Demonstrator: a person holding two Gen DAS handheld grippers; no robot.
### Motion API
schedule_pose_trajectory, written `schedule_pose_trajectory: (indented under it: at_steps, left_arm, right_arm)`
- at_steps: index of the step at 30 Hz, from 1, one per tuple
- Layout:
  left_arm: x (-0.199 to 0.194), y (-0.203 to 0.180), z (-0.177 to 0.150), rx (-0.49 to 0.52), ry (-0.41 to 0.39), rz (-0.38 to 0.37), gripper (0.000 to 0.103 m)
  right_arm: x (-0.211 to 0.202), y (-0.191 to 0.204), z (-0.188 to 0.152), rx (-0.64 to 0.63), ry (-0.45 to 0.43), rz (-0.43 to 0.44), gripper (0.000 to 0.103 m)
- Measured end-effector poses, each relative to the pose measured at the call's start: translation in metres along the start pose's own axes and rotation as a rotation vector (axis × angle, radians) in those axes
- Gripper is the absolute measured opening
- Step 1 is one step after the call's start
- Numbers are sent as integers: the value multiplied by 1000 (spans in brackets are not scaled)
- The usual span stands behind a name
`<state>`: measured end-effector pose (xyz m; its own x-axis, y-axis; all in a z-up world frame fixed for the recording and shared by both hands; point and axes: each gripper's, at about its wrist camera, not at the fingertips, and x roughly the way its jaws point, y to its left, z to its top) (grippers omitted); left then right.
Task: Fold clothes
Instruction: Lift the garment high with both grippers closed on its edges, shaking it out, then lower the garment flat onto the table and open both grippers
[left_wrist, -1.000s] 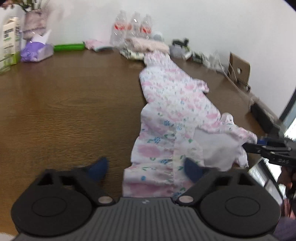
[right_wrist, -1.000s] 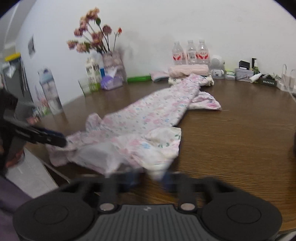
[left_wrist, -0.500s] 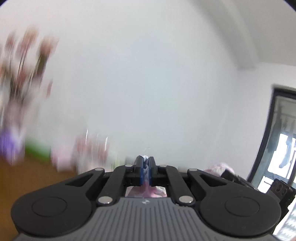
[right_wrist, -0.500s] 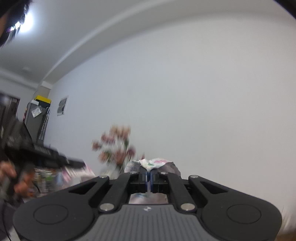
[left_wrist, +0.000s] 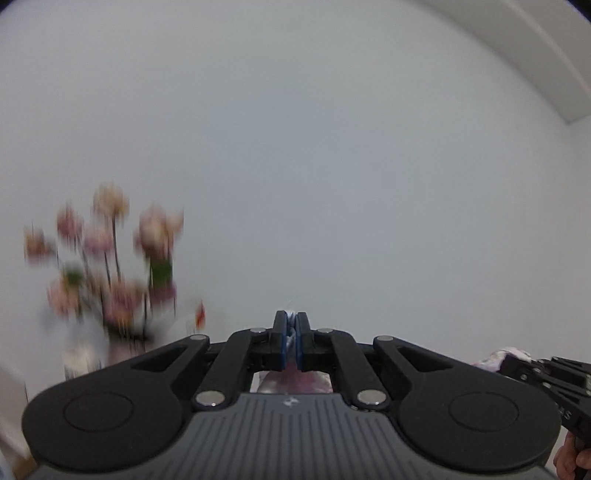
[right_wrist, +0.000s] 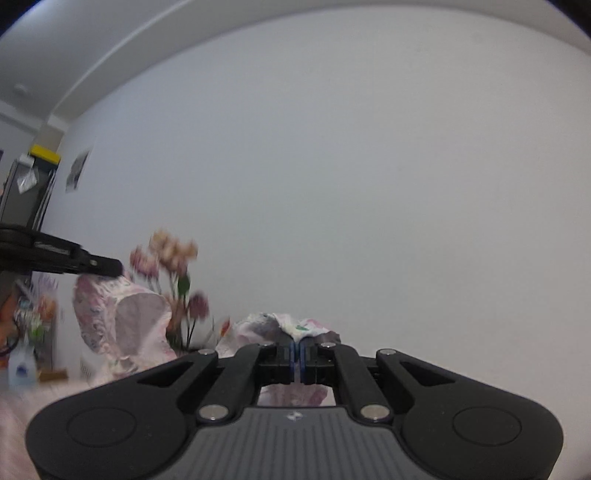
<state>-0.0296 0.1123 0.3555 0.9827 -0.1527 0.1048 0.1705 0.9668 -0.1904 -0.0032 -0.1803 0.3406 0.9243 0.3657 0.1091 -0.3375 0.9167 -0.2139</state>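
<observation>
Both claws clamped on cloth: your left gripper and right gripper each pinch the floral garment's edge, raised before bare wall; flowers left.

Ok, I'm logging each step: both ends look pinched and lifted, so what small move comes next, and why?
Probably lower both forward to lay it flat. The left hand-held gripper and right hand-held gripper are each shut on the garment, which hangs in the air before the wall.
</observation>
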Motion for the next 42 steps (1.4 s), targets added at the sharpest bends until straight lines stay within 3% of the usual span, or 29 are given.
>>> schedule_pose_trajectory:
  at_steps: [7,16,19,21,24,28,29,30,31,32,33,34,36,37,38,39,41,42]
  left_arm:
    - [-56,-14,41,17,-181,-40,5]
    - [-102,-34,63,16,-304,-73,4]
    - [-98,-37,72,10,-299,-65,4]
    - [-77,-39,71,18,-246,-56,4]
    - [-22,-41,56,41,-119,-33,4]
    - [84,-39,-3,38,100,35,5]
    - [115,-38,-29,32,190,51,11]
    - [147,-35,-60,35,301,61,39]
    - [173,-31,-95,39,429,58,59]
    - [194,-25,-134,36,564,53,70]
    - [202,-17,-170,19,678,52,56]
    - [202,-7,-203,-6,777,50,49]
    - [173,11,-252,-52,886,23,47]
    - [154,19,-266,-66,899,14,48]
    - [136,27,-277,-80,903,11,56]
    - [117,32,-286,-100,905,-6,68]
    - [74,34,-303,-159,912,-61,78]
    - [52,29,-314,-198,926,-79,78]
  right_arm:
    - [-41,-5,29,-22,-126,17,2]
    - [-120,-9,59,-86,-241,51,2]
    - [-121,-27,74,-45,-222,71,2]
    - [-103,-39,75,-53,-172,39,2]
    - [-50,-57,54,-38,-27,-1,2]
    - [53,-80,-19,41,221,-49,2]
    - [81,-82,-46,66,306,-69,3]
    - [110,-87,-77,94,411,-88,7]
    - [136,-90,-112,118,545,-94,17]
    - [153,-95,-147,142,681,-102,23]
    - [153,-98,-175,159,760,-90,23]
    - [153,-101,-202,176,838,-78,23]
    - [118,-90,-234,193,865,-34,30]
    - [95,-78,-247,196,868,-16,43]
    - [73,-66,-260,198,871,2,55]
    - [44,-60,-268,203,857,30,59]
    - [-8,-47,-271,217,836,81,65]
    - [-34,-40,-273,224,825,106,66]
